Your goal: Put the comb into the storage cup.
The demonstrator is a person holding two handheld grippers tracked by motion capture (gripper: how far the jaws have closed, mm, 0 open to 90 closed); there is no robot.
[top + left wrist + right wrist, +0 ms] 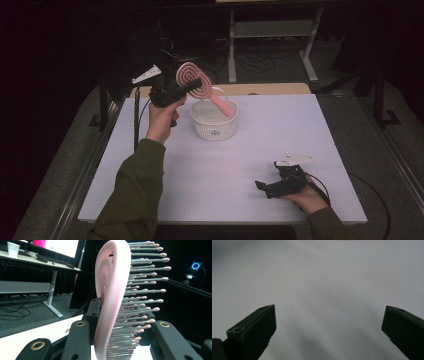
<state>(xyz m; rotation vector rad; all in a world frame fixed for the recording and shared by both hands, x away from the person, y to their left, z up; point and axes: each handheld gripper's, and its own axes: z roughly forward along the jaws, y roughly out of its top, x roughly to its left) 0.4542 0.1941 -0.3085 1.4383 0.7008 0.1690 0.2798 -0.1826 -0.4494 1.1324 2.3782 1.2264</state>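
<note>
Clamping the pink hairbrush (192, 80) — left gripper (196, 85) above the basket (214, 125).

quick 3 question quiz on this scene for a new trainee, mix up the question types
1. True or false: the left gripper is shut on the pink hairbrush.
2. The brush's handle end points down toward: A) the white basket B) a cardboard box C) a metal pan.
3. Fill in: the right gripper rests low on the white table with its jaws ____.

Key
1. True: the jaws clamp the brush head, bristles to one side in the left gripper view.
2. A.
3. Open, with nothing between them.
</note>
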